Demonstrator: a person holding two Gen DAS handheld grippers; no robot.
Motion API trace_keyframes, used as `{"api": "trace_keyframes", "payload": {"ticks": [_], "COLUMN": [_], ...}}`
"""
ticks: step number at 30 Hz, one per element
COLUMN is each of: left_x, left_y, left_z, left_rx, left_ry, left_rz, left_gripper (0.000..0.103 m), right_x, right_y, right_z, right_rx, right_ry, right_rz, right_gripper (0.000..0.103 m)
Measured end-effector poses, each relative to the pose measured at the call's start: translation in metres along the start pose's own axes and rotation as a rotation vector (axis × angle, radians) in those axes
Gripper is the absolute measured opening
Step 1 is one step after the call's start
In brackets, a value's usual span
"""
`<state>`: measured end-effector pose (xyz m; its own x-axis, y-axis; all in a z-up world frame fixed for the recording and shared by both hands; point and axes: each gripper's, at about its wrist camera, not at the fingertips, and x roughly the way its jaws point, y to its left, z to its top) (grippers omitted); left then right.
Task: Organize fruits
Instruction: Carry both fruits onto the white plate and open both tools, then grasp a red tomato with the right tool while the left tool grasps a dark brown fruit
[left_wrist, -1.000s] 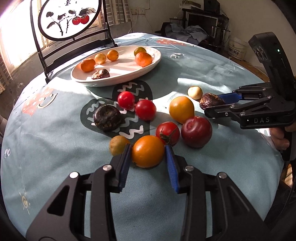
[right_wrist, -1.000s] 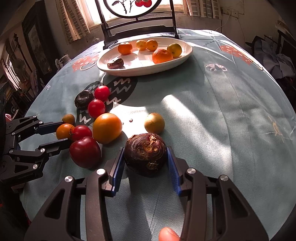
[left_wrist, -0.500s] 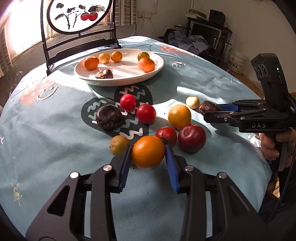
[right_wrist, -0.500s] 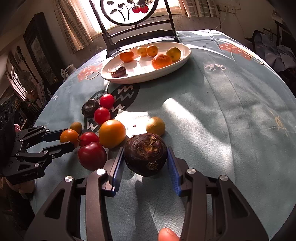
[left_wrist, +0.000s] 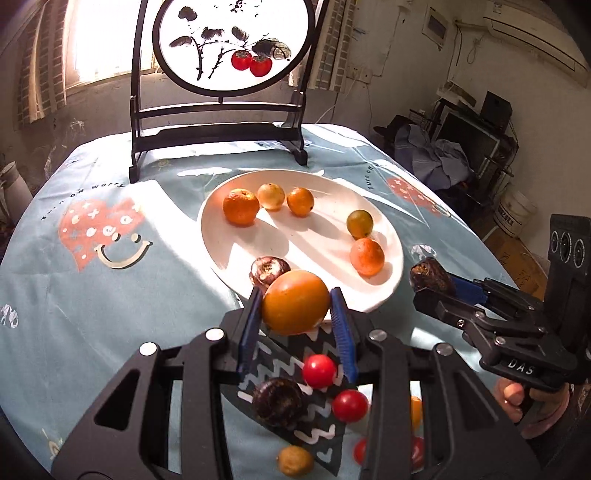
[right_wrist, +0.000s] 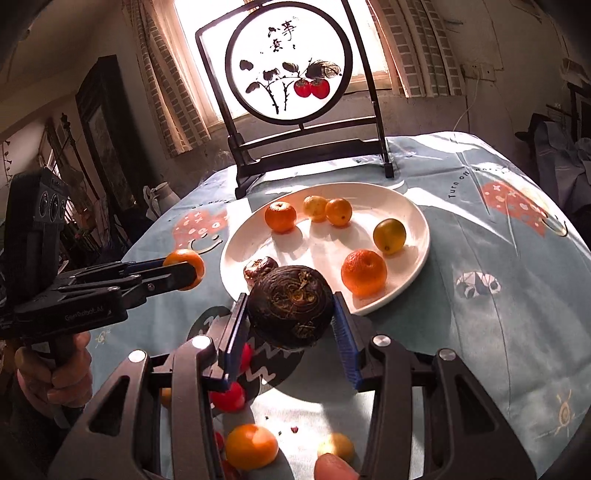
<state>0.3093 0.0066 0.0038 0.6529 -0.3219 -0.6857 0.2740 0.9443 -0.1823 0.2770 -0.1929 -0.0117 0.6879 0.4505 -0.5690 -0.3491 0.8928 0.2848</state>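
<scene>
My left gripper (left_wrist: 295, 314) is shut on an orange round fruit (left_wrist: 295, 301) and holds it in the air at the near rim of the white oval plate (left_wrist: 325, 184). My right gripper (right_wrist: 288, 314) is shut on a dark purple wrinkled fruit (right_wrist: 290, 310), also raised at the plate's near rim (right_wrist: 417, 218). The plate holds several small orange and yellow fruits and one dark fruit (left_wrist: 267, 267). In the left wrist view the right gripper (left_wrist: 430, 282) shows at the right with its dark fruit (left_wrist: 424, 275).
Red tomatoes (left_wrist: 319, 371), a dark fruit (left_wrist: 279, 400) and a small yellow fruit (left_wrist: 295, 459) lie on the blue tablecloth below the grippers. A black-framed round painted screen (left_wrist: 229, 44) stands behind the plate. More fruit (right_wrist: 251, 445) lies near the front edge.
Both grippers have lifted their fruits off the table and moved forward to the plate's near rim. The other fruits on the cloth stay in place.
</scene>
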Motion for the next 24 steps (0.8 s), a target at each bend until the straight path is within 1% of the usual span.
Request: {"api": "trace_keyframes", "payload": {"ticks": [4, 7, 8, 9, 10, 11, 12, 14, 16, 18, 20, 22, 24], "left_x": [0.039, 0.062, 0.067, 0.070, 0.071, 0.067, 0.059, 0.036, 0.016, -0.003, -0.015, -0.020, -0.019], "left_y": [0.016, 0.021, 0.021, 0.020, 0.019, 0.018, 0.017, 0.014, 0.011, 0.012, 0.017, 0.024, 0.032], "left_z": [0.023, 0.035, 0.037, 0.039, 0.039, 0.039, 0.038, 0.034, 0.027, 0.012, -0.007, -0.027, -0.039], "left_rx": [-0.029, -0.029, -0.027, -0.028, -0.030, -0.034, -0.043, -0.042, -0.020, -0.029, -0.050, -0.073, -0.102], "left_ry": [0.046, 0.067, 0.073, 0.076, 0.079, 0.072, 0.045, -0.019, -0.035, -0.057, -0.086, -0.092, -0.059], "left_rz": [0.064, 0.093, 0.103, 0.119, 0.138, 0.156, 0.178, 0.205, 0.225, 0.251, 0.257, 0.293, 0.325], "left_gripper": [0.038, 0.038, 0.038, 0.039, 0.042, 0.071, 0.093, 0.094, 0.099, 0.101, 0.101, 0.101, 0.101], "right_x": [0.029, 0.040, 0.041, 0.042, 0.040, 0.037, 0.032, 0.018, 0.007, 0.002, 0.001, 0.002, 0.008], "right_y": [-0.007, -0.011, -0.011, -0.011, -0.011, -0.011, -0.010, -0.009, -0.006, -0.003, 0.004, 0.014, 0.023], "right_z": [0.016, 0.021, 0.022, 0.023, 0.023, 0.023, 0.023, 0.022, 0.020, 0.015, 0.008, -0.001, -0.009], "right_rx": [-0.008, -0.017, -0.020, -0.028, -0.037, -0.041, -0.042, -0.046, -0.049, -0.049, -0.058, -0.091, -0.133], "right_ry": [0.016, 0.028, 0.023, 0.017, 0.022, 0.027, 0.021, 0.003, 0.005, 0.028, 0.065, 0.093, 0.126], "right_rz": [-0.009, -0.009, -0.011, -0.009, -0.011, -0.015, -0.008, 0.019, 0.029, 0.053, 0.084, 0.088, 0.076], "right_gripper": [0.045, 0.045, 0.047, 0.057, 0.065, 0.069, 0.069, 0.069, 0.069, 0.069, 0.069, 0.069, 0.069]}}
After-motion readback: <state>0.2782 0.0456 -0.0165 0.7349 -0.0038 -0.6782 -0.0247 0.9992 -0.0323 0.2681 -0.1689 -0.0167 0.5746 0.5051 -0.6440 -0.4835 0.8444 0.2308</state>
